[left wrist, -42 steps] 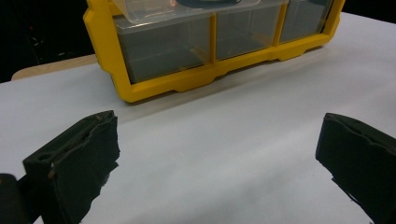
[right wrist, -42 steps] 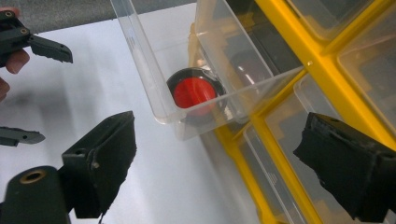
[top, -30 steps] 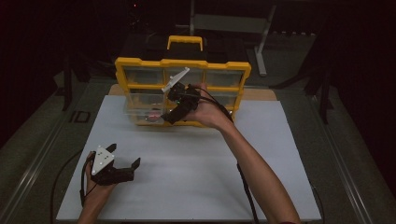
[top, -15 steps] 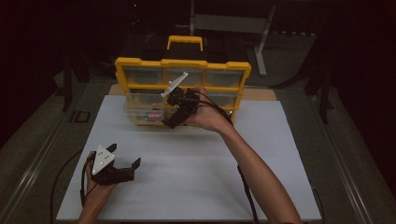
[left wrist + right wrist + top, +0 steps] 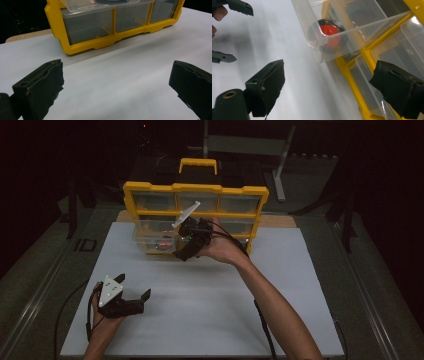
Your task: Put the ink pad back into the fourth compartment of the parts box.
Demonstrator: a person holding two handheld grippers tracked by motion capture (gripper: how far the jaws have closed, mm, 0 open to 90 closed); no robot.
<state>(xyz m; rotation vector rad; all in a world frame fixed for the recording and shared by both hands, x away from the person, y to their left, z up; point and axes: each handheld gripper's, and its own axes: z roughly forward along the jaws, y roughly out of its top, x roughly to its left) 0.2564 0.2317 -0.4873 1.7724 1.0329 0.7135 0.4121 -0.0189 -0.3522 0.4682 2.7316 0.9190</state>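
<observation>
I see my left claw [image 5: 131, 296] as matte black, with a pale grey three-cornered plate on top and a thin black cable trailing back. My right claw [image 5: 186, 251] matches it: same plate, same cable. Jaw pads are blocky, rough-edged. Both forearms are bare, no sleeves

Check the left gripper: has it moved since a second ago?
No. In the high view the left gripper sits at the same spot near the front left of the white mat, jaws open, just as far from the yellow organizer.
</observation>
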